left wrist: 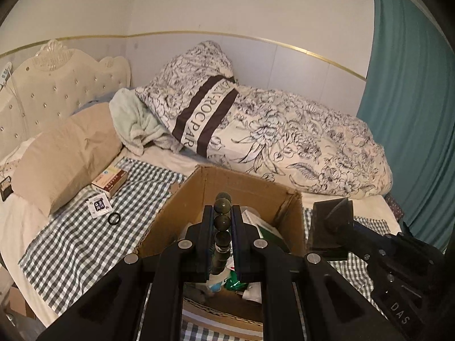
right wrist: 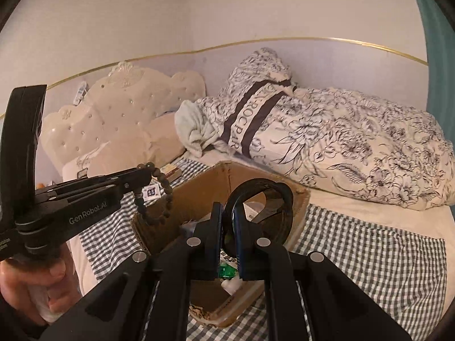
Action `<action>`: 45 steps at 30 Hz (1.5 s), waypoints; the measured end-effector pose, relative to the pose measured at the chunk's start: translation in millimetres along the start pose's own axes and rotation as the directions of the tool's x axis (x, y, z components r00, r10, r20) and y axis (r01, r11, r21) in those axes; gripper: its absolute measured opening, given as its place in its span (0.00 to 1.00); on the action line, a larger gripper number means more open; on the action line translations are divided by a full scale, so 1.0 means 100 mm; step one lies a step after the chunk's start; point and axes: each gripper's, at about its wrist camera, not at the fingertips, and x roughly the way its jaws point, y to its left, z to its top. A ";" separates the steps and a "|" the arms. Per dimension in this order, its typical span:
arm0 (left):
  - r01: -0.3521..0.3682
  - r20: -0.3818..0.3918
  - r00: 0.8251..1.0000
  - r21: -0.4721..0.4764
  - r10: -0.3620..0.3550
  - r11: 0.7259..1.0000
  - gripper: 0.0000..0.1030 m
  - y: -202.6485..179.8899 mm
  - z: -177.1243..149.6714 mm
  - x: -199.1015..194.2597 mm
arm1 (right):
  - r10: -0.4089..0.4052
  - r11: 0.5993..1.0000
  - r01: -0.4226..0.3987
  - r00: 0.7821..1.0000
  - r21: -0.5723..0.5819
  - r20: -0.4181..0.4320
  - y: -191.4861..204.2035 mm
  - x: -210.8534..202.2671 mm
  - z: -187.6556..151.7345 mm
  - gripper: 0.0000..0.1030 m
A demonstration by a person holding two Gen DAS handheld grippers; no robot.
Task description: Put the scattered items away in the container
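Left wrist view is showing one cardboard box (left wrist: 199, 199) lying just beyond and beneath my fingers. I am clamping my left gripper (left wrist: 222, 221) nearly closed on one bead bracelet (left wrist: 222, 223). My right gripper (right wrist: 227, 227) is pinching one black ring (right wrist: 285, 213) tight over that box. One small box (left wrist: 109, 182), one sachet (left wrist: 98, 205) and one small ring (left wrist: 114, 218) are lying off left.
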 end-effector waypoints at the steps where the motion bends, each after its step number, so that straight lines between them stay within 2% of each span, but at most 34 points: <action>1: 0.003 -0.007 1.000 -0.002 -0.003 1.000 0.10 0.01 -0.01 0.04 | 0.002 1.000 -0.002 1.000 0.001 -0.007 -0.01 0.05 -0.01 0.07; 11: 0.002 -0.090 0.996 -0.031 -0.005 1.000 0.11 0.19 -0.13 0.53 | 0.042 0.999 -0.044 0.994 -0.020 -0.102 0.10 0.59 -0.18 0.07; 19: 0.000 -0.130 0.991 -0.034 -0.005 0.999 0.11 0.23 -0.21 0.73 | 0.068 0.997 -0.074 0.983 -0.025 -0.170 0.14 0.89 -0.32 0.08; 23: -0.004 -0.141 0.990 -0.042 -0.002 0.999 0.13 0.27 -0.23 0.77 | 0.070 0.997 -0.075 0.979 -0.020 -0.189 0.12 0.94 -0.37 0.08; 26: -0.004 -0.138 0.990 -0.050 -0.003 0.999 0.20 0.28 -0.22 0.77 | 0.066 0.997 -0.072 0.979 -0.022 -0.193 0.12 0.94 -0.38 0.09; 29: -0.002 -0.129 0.992 -0.058 -0.006 0.998 0.33 0.28 -0.21 0.73 | 0.055 0.998 -0.061 0.981 -0.026 -0.188 0.13 0.90 -0.36 0.16; 30: -0.001 -0.123 0.992 -0.061 -0.007 0.998 0.41 0.28 -0.20 0.70 | 0.048 0.998 -0.054 0.982 -0.028 -0.181 0.13 0.87 -0.35 0.27; 31: 0.000 -0.116 0.993 -0.064 -0.007 0.998 0.45 0.28 -0.19 0.68 | 0.041 0.999 -0.047 0.984 -0.028 -0.174 0.13 0.84 -0.34 0.43; 33: 0.002 -0.104 0.995 -0.068 -0.009 0.998 0.49 0.27 -0.16 0.62 | 0.028 0.999 -0.032 0.987 -0.025 -0.159 0.13 0.77 -0.32 0.56; 40: -0.003 -0.063 0.998 -0.072 -0.001 0.997 0.57 0.26 -0.10 0.40 | 0.001 0.999 -0.006 0.992 -0.034 -0.126 0.14 0.55 -0.25 0.58; 44: -0.010 -0.037 0.999 -0.070 0.008 0.998 0.67 0.27 -0.07 0.25 | -0.021 0.999 0.018 0.994 -0.032 -0.107 0.14 0.41 -0.23 0.63; 45: -0.012 -0.032 0.999 -0.069 0.010 0.998 0.73 0.26 -0.06 0.22 | -0.027 0.999 0.024 0.995 -0.031 -0.101 0.13 0.38 -0.23 0.66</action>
